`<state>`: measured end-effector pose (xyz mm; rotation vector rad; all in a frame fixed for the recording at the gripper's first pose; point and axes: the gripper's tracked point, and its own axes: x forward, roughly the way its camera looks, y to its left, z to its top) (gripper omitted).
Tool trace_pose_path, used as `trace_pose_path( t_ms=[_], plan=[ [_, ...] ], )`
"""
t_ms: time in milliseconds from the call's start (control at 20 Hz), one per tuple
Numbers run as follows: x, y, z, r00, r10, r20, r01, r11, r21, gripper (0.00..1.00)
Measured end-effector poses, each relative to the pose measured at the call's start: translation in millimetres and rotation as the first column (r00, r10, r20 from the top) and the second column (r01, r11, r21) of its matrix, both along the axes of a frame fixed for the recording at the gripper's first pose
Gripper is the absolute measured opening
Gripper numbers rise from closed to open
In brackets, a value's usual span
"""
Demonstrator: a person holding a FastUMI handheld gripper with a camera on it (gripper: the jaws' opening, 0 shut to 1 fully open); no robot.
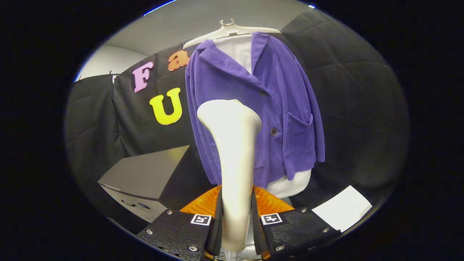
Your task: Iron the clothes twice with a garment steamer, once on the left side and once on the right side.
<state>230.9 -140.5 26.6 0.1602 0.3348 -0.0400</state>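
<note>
The tool (236, 217) has both fingers pressed on the neck of the white garment steamer (233, 152), which rises between them, its wide head just in front of the purple jacket (275, 108) and covering the jacket's left front. The jacket hangs on a white hanger (232, 30) straight ahead; its right front, with pocket and sleeve, lies unblocked. To the left, near and low, a dark box (145, 177) stands in the way; above it there is free room up to the black booth wall (108, 119). To the right, open space runs to the wall, with a white sheet (342, 208) lying low and near.
</note>
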Motion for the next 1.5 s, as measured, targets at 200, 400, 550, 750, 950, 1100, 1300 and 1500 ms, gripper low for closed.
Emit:
trace_pose_path(
  t_ms=[200,400,550,750,950,1100,1300,1500],
  plan=[
    [8.6,-10.8,72.5,0.990,0.016,0.138,-0.009,0.999,-0.047,0.35],
    [22.2,-17.9,137.0,0.967,-0.001,0.254,0.013,0.999,-0.046,0.35],
    [40.8,-29.2,174.3,0.942,-0.027,0.334,0.050,0.997,-0.061,0.35],
    [72.9,-45.3,212.5,0.914,-0.087,0.396,0.102,0.995,-0.016,0.35],
    [112.3,-82.8,226.3,0.885,-0.201,0.420,0.209,0.978,0.027,0.34],
    [138.8,-116.8,218.4,0.864,-0.281,0.417,0.280,0.958,0.066,0.35],
    [157.4,-147.5,176.3,0.871,-0.342,0.353,0.325,0.939,0.107,0.34],
    [156.9,-158.9,143.8,0.880,-0.355,0.314,0.339,0.935,0.108,0.35]
  ],
)
